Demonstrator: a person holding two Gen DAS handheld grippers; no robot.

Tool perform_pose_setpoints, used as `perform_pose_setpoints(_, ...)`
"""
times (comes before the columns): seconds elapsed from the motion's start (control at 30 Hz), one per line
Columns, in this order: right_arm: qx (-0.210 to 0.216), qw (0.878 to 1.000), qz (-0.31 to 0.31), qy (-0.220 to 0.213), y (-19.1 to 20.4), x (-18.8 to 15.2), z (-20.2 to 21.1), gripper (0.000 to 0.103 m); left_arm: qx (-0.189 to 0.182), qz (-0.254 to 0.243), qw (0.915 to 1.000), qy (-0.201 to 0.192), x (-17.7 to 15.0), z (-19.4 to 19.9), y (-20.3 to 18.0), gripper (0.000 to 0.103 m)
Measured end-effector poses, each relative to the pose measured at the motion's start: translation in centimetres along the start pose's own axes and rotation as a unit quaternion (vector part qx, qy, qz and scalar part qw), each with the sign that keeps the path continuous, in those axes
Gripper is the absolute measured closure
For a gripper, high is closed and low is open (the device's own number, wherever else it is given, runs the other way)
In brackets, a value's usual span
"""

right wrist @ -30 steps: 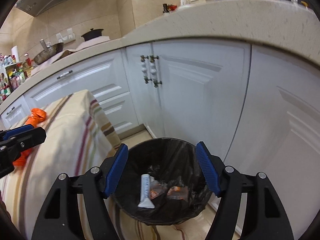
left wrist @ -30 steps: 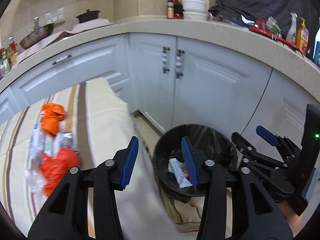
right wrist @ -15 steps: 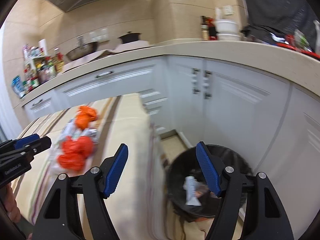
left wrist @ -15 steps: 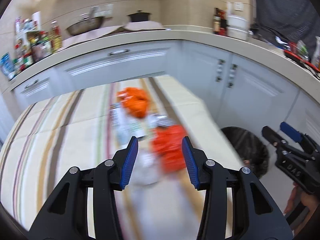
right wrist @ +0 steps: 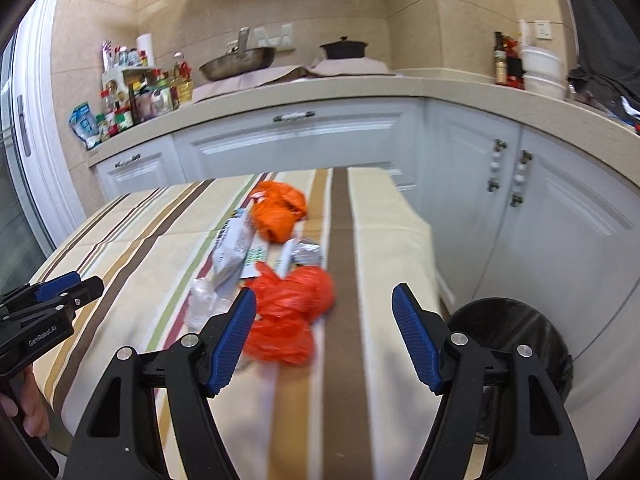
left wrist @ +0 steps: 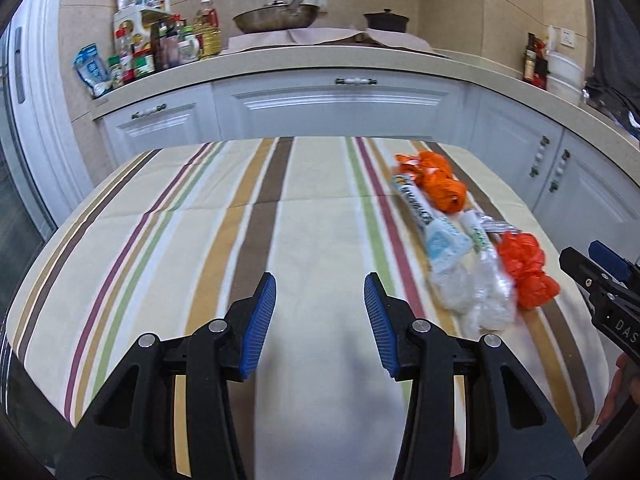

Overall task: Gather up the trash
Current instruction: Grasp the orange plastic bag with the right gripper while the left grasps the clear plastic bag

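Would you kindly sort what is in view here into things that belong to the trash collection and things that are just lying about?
Belongs to the job:
near orange bag
far orange bag
white wrappers
clear plastic
black bin
right tool
left tool

Just lying about:
wok
black pot
condiment bottles

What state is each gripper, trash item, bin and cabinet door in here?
left gripper: open, empty
right gripper: open, empty
near orange bag: crumpled, on tablecloth
far orange bag: crumpled, on tablecloth
clear plastic bag: crumpled, on tablecloth
bin: uncovered, black liner
cabinet doors: shut
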State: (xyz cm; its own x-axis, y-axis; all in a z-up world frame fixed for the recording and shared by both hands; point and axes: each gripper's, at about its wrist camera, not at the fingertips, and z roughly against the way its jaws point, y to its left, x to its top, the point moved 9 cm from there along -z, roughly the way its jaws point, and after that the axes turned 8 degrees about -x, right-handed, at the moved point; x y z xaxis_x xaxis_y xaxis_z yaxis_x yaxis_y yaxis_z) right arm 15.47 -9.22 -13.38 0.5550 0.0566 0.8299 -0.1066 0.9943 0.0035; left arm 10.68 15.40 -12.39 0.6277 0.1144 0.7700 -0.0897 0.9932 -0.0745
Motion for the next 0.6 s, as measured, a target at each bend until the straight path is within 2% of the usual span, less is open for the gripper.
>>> perform_pose_setpoints(0.37,-0.003,0.998,0.003,0.069,1.8,-1.3,-3.8,0.035,-0.001,0.021,0.9997,0.009,-0.7,-0.8,2.0,0.058)
perform_pose_setpoints(0.47,0.007,0.997,0.003,0.080,1.9,-1.5,-4.2,0.048,-0.006,0.020,0.9997,0.011,-0.9,-1.1,1.6,0.058)
perform_pose_setpoints(0.53,0.022,0.996,0.006,0.090,2.3,-1.9,-4.5,0.064,-0.012,0.017,0.9997,0.014,-1.0,-1.2,1.2,0.056)
perform_pose_setpoints(0.6,0.033,0.995,0.008,0.094,2.7,-2.2,-4.5,0.066,-0.015,0.017,0.9997,0.015,-1.1,-1.3,0.7,0.050)
